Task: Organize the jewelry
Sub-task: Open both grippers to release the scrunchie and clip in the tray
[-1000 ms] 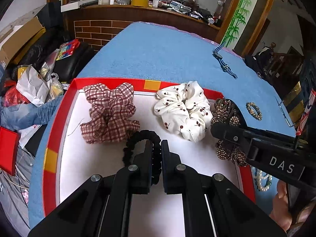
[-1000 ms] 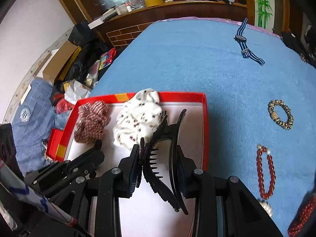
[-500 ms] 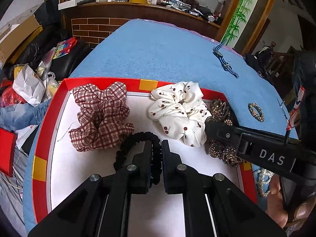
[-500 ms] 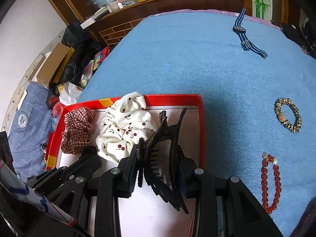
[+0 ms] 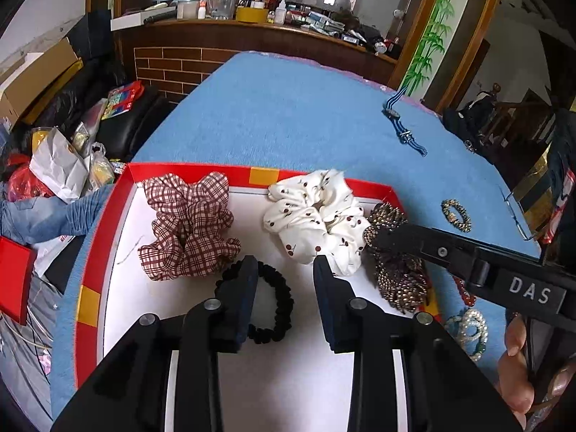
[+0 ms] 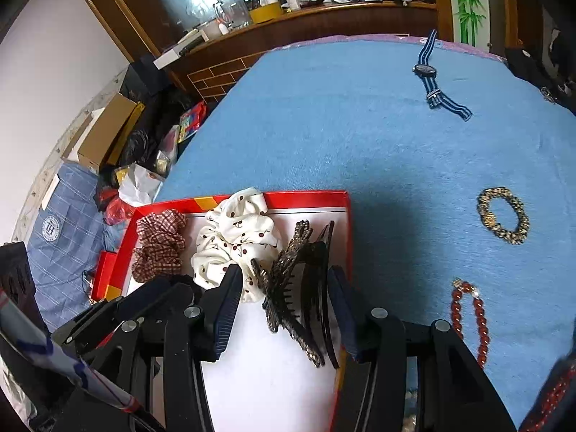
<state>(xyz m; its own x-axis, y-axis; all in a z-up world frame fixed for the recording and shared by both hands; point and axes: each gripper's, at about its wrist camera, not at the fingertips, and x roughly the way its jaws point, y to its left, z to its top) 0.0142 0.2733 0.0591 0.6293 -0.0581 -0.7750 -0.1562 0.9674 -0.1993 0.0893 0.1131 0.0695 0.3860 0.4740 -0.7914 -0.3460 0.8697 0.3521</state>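
My left tongs (image 5: 284,277) have just been spreading, and now they stand apart over the black hair tie (image 5: 271,306) — a ribbed, matte elastic ring lying flat on the white floor of the red-rimmed box (image 5: 108,208). One pad covers the ring's left arc; the other stands clear to its right. My right tongs (image 6: 284,288) have also just been widening; the black claw clip (image 6: 309,288), hard glossy plastic with comb teeth and one face crusted in small bronze studs, lies between the pads. The left pad is clear of it; whether the right pad still touches its smooth back I cannot tell.

Behind the hair tie sit two gathered fabric scrunchies: a maroon-and-white plaid scrunchie (image 5: 187,230) on the left and a cream scrunchie (image 5: 316,216) printed with tiny cherries to its right, next to the clip.

The box rests near the edge of a blue terry-like cloth (image 6: 360,126) over the table. Out on the cloth lie a navy striped watch (image 6: 432,82), a speckled bead bracelet (image 6: 504,219) and a red bead bracelet (image 6: 468,320) — all well apart from the box. Beyond stands a dark wooden counter (image 5: 252,39) crowded with bottles, and bags and cardboard boxes are heaped on the floor to the left.
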